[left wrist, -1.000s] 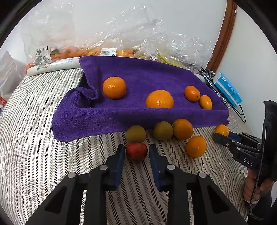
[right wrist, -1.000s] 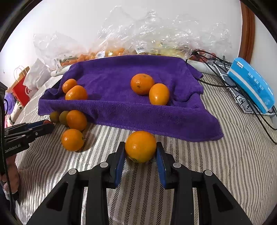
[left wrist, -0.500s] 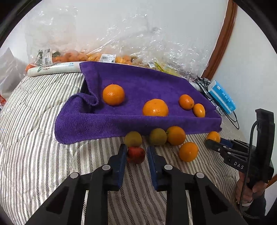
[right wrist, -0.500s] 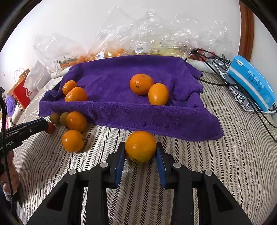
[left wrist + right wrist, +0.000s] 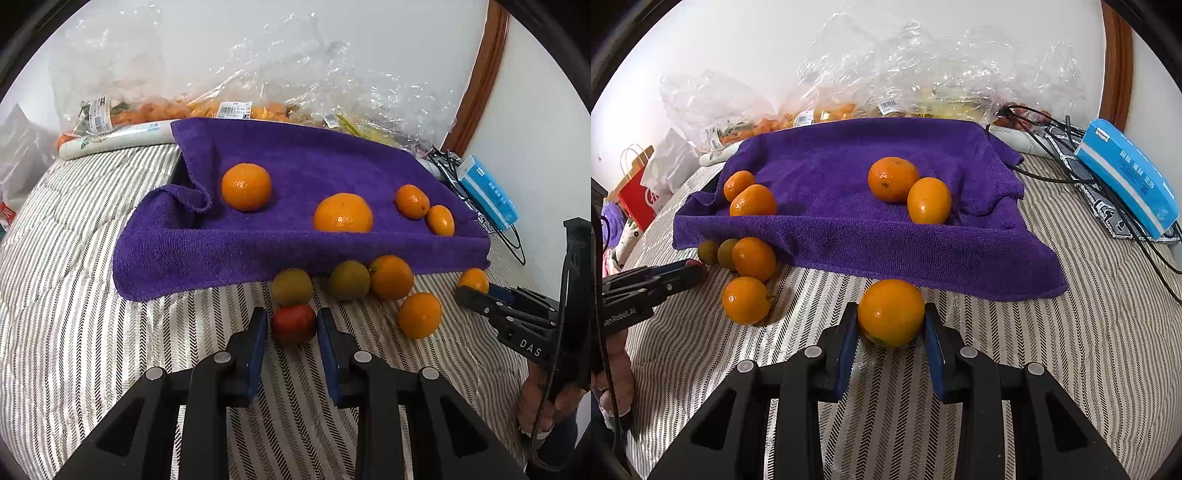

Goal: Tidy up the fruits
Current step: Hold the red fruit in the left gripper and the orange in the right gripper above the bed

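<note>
Left gripper (image 5: 291, 326) pinches a small red fruit (image 5: 294, 324) between its blue pads, low over the striped bedcover (image 5: 74, 332), just off the near edge of the purple towel (image 5: 303, 236).

Right gripper (image 5: 891, 328) clamps a large orange (image 5: 891, 312), also at the towel's near edge.

Four oranges sit on the towel, two toward each side (likely the sorting area, since the cloth is raised like a tray).

Two greenish fruits (image 5: 291, 286) and two more oranges (image 5: 420, 315) lie loose on the bedcover against the towel's near edge, not yet sorted.

Judgement: both held fruits are gripped across their middles so that they lift without rolling.
</note>
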The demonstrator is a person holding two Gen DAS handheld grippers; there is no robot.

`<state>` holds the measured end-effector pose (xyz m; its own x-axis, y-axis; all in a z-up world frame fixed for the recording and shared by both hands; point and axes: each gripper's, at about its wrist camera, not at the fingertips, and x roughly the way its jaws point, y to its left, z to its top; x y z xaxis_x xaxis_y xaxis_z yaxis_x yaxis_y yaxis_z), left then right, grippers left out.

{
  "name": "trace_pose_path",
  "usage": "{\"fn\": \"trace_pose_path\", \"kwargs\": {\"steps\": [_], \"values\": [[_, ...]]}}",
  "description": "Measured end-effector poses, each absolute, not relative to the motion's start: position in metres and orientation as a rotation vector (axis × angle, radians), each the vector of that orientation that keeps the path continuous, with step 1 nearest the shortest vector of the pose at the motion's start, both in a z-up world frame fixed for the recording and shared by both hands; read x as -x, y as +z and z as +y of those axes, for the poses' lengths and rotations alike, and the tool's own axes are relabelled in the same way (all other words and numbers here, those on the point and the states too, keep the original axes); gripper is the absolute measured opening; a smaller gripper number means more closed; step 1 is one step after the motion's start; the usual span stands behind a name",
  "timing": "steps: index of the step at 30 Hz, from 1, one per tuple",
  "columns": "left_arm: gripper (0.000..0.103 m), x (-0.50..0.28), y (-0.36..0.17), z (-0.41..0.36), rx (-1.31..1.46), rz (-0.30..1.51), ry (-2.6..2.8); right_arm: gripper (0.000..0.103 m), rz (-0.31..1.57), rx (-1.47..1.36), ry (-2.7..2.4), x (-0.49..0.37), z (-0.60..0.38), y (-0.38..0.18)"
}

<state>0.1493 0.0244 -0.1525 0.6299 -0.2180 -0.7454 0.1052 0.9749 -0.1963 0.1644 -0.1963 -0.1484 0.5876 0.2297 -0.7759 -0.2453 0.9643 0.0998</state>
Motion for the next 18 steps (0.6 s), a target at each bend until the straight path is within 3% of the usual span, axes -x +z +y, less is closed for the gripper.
{"fn": "trace_pose_path", "kwargs": {"steps": [18], "values": [[0.026, -0.1421, -0.1445, 0.0318, 0.183, 0.827, -0.212, 0.034, 0.901, 0.018, 0.277, -0.1647, -0.1959, -0.1485]]}}
